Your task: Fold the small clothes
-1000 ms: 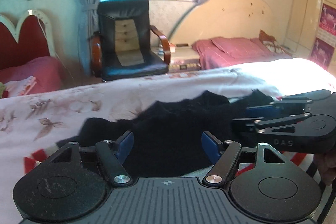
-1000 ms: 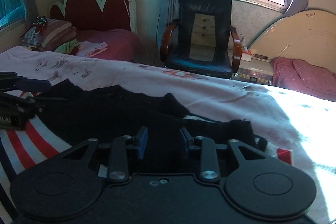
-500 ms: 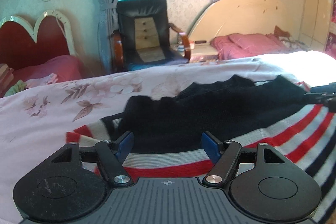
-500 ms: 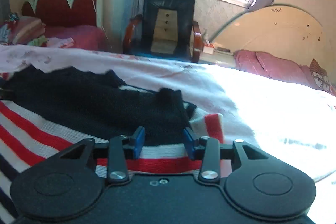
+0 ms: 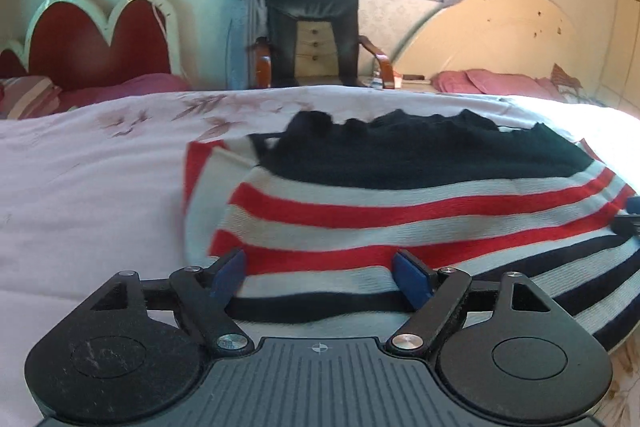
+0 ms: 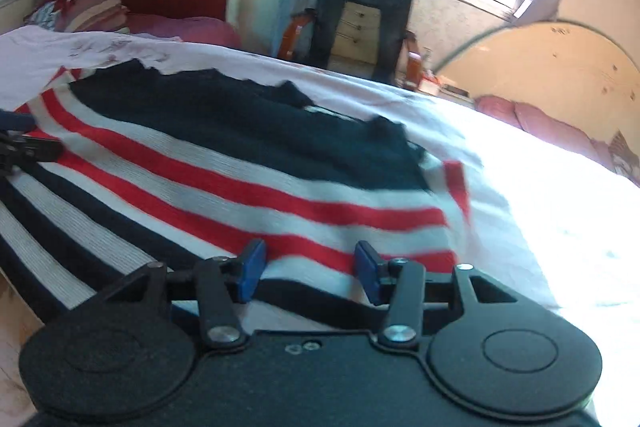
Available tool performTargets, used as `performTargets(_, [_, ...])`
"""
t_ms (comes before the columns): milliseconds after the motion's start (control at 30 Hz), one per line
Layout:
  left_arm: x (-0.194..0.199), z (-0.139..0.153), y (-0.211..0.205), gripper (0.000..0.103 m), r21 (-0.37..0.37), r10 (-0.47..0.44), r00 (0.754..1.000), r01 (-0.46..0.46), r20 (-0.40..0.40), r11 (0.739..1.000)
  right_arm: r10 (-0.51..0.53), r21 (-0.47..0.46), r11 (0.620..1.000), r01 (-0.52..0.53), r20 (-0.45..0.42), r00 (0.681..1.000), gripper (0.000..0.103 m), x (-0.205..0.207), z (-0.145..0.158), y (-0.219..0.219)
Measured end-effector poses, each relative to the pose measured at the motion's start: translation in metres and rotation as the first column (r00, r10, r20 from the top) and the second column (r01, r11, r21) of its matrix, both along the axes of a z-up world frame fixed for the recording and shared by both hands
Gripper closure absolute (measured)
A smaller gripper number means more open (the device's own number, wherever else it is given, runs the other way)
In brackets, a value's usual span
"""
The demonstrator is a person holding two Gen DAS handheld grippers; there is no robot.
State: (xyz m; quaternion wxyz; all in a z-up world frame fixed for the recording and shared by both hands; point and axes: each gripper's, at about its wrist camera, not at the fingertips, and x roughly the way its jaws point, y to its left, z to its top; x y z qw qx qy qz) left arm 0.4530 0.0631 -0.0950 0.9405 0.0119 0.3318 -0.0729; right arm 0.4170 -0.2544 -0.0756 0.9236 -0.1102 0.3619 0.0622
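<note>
A small knitted sweater (image 5: 400, 203) with red, white and navy stripes and a black upper part lies spread on the pale floral bedsheet (image 5: 100, 179). It also shows in the right wrist view (image 6: 240, 187). My left gripper (image 5: 322, 273) is open, its blue pads standing apart over the sweater's near left hem. My right gripper (image 6: 308, 269) is open over the near right hem. The left gripper's tip shows at the left edge of the right wrist view (image 6: 24, 143). Neither holds cloth.
A black armchair (image 5: 312, 39) stands beyond the bed under the window. A red headboard (image 5: 100, 39) with pillows is at the far left. A second bed with pink bedding (image 5: 500, 83) is at the far right. Strong sunlight washes out the sheet's right side (image 6: 560, 195).
Both grippers have drawn back toward the near edge of the bed. The view over the sweater now reaches its striped lower part, not only the black part. Both stay open.
</note>
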Motion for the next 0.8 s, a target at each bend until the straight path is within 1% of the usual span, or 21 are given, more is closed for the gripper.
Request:
performTargets(33, [-0.003,0.001,0.003,0.023,-0.001,-0.009,1.0,0.009,-0.001,1.0,-0.03,0.015,0.999,0.03,-0.003,1.0,0.054,-0.006,0.0,-0.013])
performTargets(100, [-0.009,0.009,-0.008,0.023,0.042,0.005,1.0,-0.005,0.005,0.999,-0.066,0.013,0.998,0.066,-0.006,0.998,0.055,-0.017,-0.003,-0.022])
performTargets(133, [-0.012,0.014,-0.016,0.023,0.045,-0.003,1.0,0.002,0.02,0.999,-0.082,0.007,0.997,0.082,-0.001,0.997,0.057,-0.02,0.0,-0.019])
performTargets(167, [-0.016,0.02,-0.024,0.023,0.027,-0.02,0.999,0.019,0.037,0.999,-0.09,0.012,0.996,0.09,0.013,0.996,0.064,-0.026,0.004,-0.012])
performTargets(233, [-0.024,0.024,-0.046,0.023,0.009,-0.063,0.997,0.062,0.055,0.998,-0.054,0.06,0.997,0.051,0.049,0.997,0.065,-0.036,0.012,0.005])
performTargets(300, [-0.029,0.022,-0.073,0.023,0.033,-0.104,0.993,0.103,0.055,0.994,-0.007,0.071,0.997,0.003,0.055,0.998,0.065,-0.041,0.014,0.028])
performTargets(367, [-0.034,0.016,-0.094,0.023,0.038,-0.133,0.991,0.131,0.032,0.991,0.038,0.055,0.998,-0.04,0.042,0.998,0.064,-0.043,0.01,0.049])
performTargets(433, [-0.041,0.008,-0.102,0.023,0.069,-0.124,0.992,0.122,0.016,0.99,0.073,0.006,0.997,-0.073,0.022,0.997,0.063,-0.044,0.003,0.067])
performTargets(500, [-0.051,0.002,-0.098,0.023,0.084,-0.119,0.993,0.116,0.027,0.99,0.078,-0.049,0.996,-0.078,-0.006,0.997,0.062,-0.048,-0.006,0.069])
performTargets(600, [-0.063,-0.001,-0.08,0.023,0.124,-0.099,0.994,0.093,0.043,0.988,0.067,-0.055,0.996,-0.067,-0.003,0.998,0.06,-0.061,-0.006,0.049])
performTargets(700, [-0.068,-0.004,-0.047,0.023,0.106,-0.039,0.998,0.035,0.039,0.994,-0.006,-0.061,0.998,0.005,-0.012,1.0,0.058,-0.077,-0.006,0.014])
performTargets(767, [-0.071,-0.005,-0.026,0.023,0.081,-0.015,0.999,0.013,0.032,0.997,-0.052,-0.024,0.998,0.052,-0.022,0.998,0.058,-0.09,-0.005,-0.011])
performTargets(800, [-0.074,-0.004,-0.022,0.023,0.092,-0.01,0.999,0.007,0.033,0.996,-0.062,-0.001,0.998,0.062,-0.032,0.998,0.058,-0.095,-0.004,-0.021])
